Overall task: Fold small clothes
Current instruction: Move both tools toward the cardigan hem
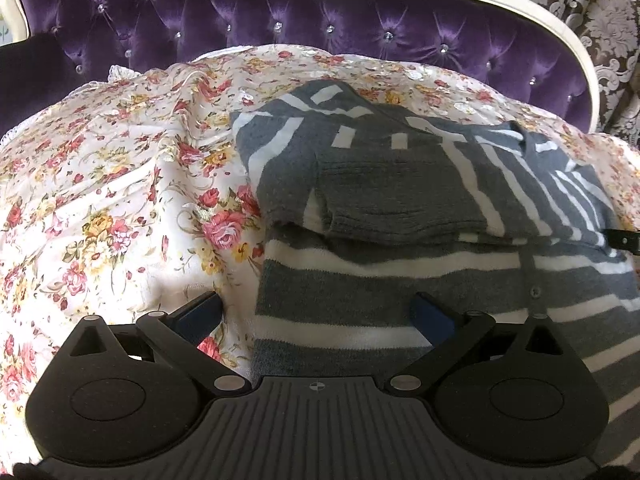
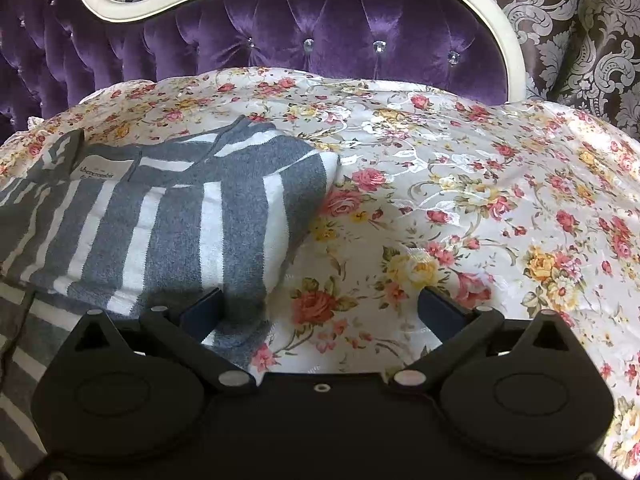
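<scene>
A grey and white striped sweater (image 1: pixel 400 200) lies on the floral bedspread (image 1: pixel 100 200), its upper part folded over the lower body. My left gripper (image 1: pixel 316 312) is open, low over the sweater's left lower edge, holding nothing. In the right wrist view the sweater (image 2: pixel 160 220) lies at the left, its neck label showing. My right gripper (image 2: pixel 320 308) is open and empty, straddling the sweater's right edge on the bedspread (image 2: pixel 480 220).
A purple tufted headboard (image 1: pixel 280 20) with a cream frame stands behind the bed; it also shows in the right wrist view (image 2: pixel 320 32). Patterned damask wallpaper (image 2: pixel 580 20) is behind it. The other gripper's black tip (image 1: pixel 624 238) shows at the sweater's right edge.
</scene>
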A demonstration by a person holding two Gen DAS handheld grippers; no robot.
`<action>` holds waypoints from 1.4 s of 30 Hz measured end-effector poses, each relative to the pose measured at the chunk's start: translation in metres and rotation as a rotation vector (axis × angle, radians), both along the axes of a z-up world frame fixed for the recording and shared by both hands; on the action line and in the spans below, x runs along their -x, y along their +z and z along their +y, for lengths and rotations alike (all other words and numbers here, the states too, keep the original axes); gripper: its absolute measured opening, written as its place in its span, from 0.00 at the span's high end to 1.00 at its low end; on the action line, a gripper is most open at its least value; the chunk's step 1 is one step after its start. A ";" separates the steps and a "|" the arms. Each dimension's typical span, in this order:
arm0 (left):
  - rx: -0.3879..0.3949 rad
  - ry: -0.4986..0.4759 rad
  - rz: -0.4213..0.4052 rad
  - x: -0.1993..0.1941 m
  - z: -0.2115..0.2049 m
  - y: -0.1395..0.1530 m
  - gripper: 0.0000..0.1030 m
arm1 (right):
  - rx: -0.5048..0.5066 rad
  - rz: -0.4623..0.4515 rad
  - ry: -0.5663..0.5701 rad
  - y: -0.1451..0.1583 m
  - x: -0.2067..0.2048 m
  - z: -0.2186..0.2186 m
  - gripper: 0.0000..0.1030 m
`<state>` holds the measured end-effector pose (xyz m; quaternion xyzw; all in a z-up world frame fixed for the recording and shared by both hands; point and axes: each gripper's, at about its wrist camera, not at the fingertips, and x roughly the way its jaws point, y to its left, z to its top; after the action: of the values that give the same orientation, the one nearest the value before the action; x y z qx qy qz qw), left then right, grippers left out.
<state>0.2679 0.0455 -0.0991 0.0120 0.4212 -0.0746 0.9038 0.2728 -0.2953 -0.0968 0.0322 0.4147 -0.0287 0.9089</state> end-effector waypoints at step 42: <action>0.149 0.011 -0.140 0.166 0.040 0.068 0.01 | -0.369 -0.312 0.065 0.088 0.191 0.035 0.01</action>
<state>0.1016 0.0858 -0.0315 -0.0525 0.3505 -0.0999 0.9297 0.0822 -0.2602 -0.0091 0.1885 0.2681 0.0823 0.9412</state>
